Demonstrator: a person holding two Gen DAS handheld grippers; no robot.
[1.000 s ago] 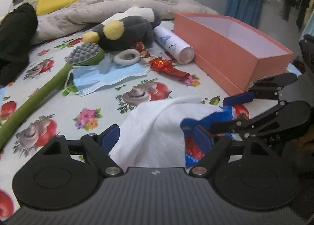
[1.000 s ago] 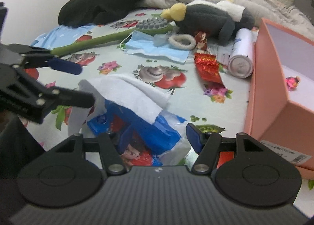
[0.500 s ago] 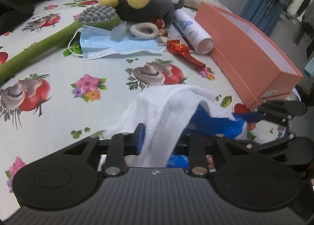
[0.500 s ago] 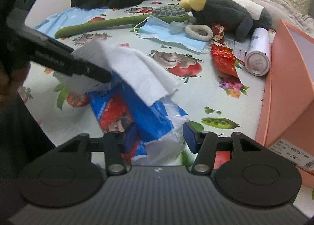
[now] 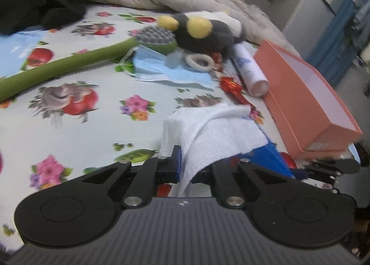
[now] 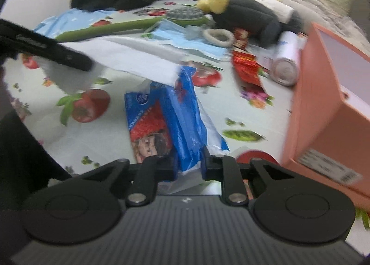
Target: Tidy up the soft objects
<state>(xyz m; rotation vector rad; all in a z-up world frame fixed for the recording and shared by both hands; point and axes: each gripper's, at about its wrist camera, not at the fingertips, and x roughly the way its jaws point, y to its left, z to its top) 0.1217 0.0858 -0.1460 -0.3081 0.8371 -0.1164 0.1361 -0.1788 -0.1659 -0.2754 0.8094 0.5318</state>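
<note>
left gripper (image 5: 185, 167): jaws have just been closing and are now pinched on the tissue (image 5: 215, 130) — only a thin fold of it sits between the pads, so it could slip out or tear if pulled hard

tissue: white sheet, stretched from the left jaws to the mouth of the pack (image 6: 166, 121); one end looks to be inside the pack, so a sideways yank might drag out a second sheet or rip this one

pack: blue and red plastic, lying on the flowered sheet (image 6: 115, 140) near the front edge of the bed; it's light, so it may lift with the tissue if the hold on it gives

right gripper (image 6: 189, 167): jaws have just been closing too, clamped on the pack's crinkly end — slick film, my guess is it could slide free

box (image 6: 335, 93): orange, open, to the right, well apart from the tissue — a dangling sheet could snag its wall or miss it
</note>
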